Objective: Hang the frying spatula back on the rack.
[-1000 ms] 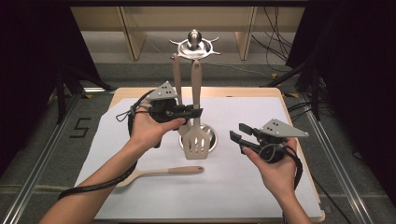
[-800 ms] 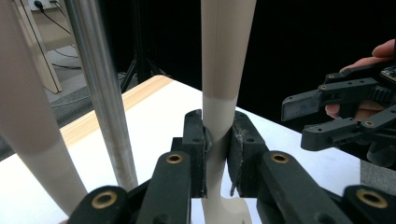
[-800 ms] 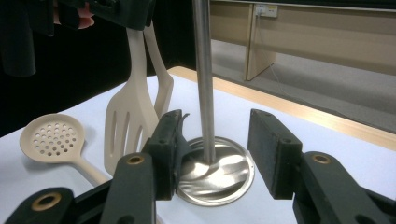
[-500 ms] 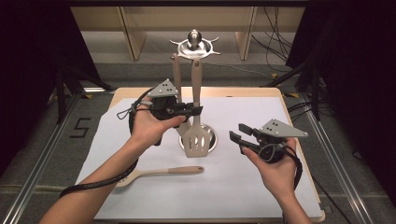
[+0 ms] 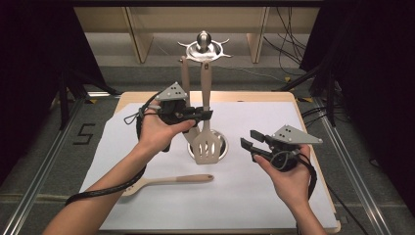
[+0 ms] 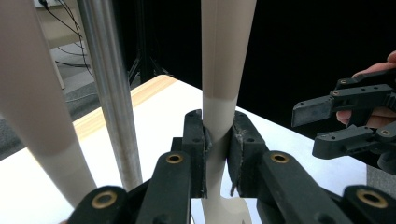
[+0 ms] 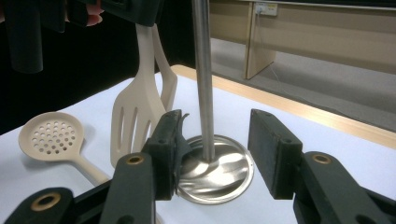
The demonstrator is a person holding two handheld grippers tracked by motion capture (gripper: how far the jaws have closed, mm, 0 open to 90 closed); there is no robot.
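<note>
Slotted spatula gripped at the utensil stand on the bench

Bench point(image 5: 274, 205) carries the steel stand point(image 5: 203, 49); left hand-held gripper point(image 5: 198, 115) is clenched on the hanging slotted spatula point(image 5: 206, 147) handle; right hand-held gripper point(image 5: 252, 145) is released, near right; skimmer spoon point(image 5: 161, 181) lies near.

Bright table, dark surroundings, blurred near foreground.

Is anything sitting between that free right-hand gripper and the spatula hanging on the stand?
Nothing visible does. The right gripper hangs open above bare paper, and the space up to the slotted spatula holds no object. The left gripper already clamps the spatula's handle higher up.
</note>
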